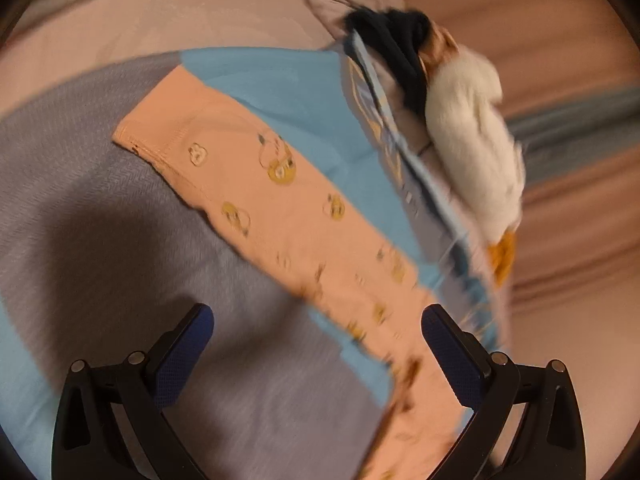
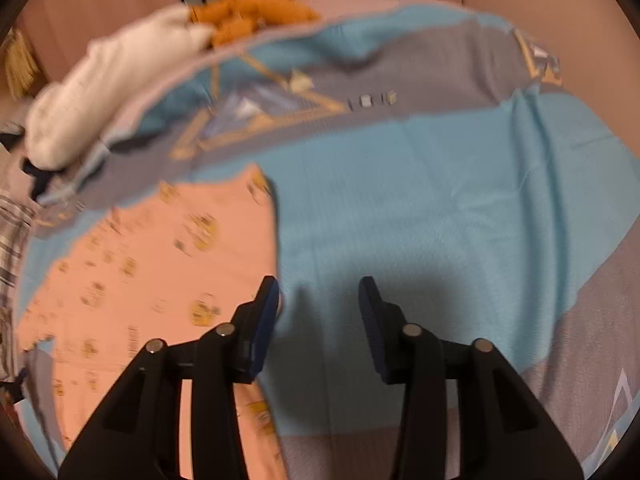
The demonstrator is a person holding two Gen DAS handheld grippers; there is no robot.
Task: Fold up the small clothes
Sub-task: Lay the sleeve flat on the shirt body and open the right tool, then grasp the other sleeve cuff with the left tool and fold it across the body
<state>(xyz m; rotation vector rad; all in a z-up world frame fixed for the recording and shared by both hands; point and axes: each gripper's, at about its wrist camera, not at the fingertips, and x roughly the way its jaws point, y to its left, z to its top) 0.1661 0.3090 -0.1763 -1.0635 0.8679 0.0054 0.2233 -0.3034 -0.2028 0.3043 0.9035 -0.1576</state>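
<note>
A peach garment (image 1: 256, 200) with yellow prints lies flat and stretched diagonally across the blue and grey bedspread (image 1: 288, 92). My left gripper (image 1: 318, 322) hovers above its lower end, open wide, with nothing pinched. The cloth runs under and past the right finger (image 1: 452, 356). In the right wrist view the same garment (image 2: 160, 264) fills the lower left. My right gripper (image 2: 318, 292) stands partly open over the blue bedspread (image 2: 420, 208) with nothing between its pads. Its left finger (image 2: 264, 312) sits just at the garment's right edge. Both views are motion-blurred.
A white plush toy (image 1: 472, 136) with orange feet lies at the bedspread's far edge beside a dark piece of clothing (image 1: 396, 44). The plush toy (image 2: 112, 84) shows at the upper left of the right wrist view, and plaid fabric (image 2: 12, 240) at the left. Pink curtains hang behind.
</note>
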